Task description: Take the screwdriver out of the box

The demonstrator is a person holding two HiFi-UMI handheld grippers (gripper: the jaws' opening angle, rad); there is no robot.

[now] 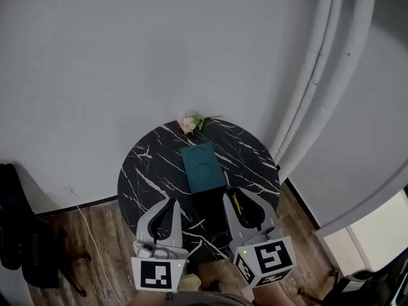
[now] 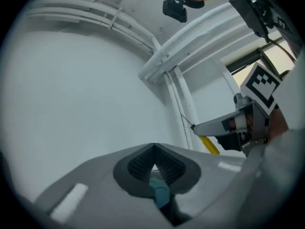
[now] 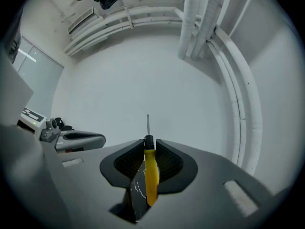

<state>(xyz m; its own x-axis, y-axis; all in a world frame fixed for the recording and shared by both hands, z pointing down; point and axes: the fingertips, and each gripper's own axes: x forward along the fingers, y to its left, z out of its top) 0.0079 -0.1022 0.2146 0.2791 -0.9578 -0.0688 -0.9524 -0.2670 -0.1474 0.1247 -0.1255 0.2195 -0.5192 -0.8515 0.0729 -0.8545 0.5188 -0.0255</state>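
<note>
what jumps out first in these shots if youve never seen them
The yellow screwdriver stands out first: it is clamped in the right gripper, with its thin shaft sticking out past the jaw tips toward a white wall. In the head view, a round black marble table carries a teal box near its middle and a small flower sprig at its far edge. The left gripper is shut beside the right one.
</note>
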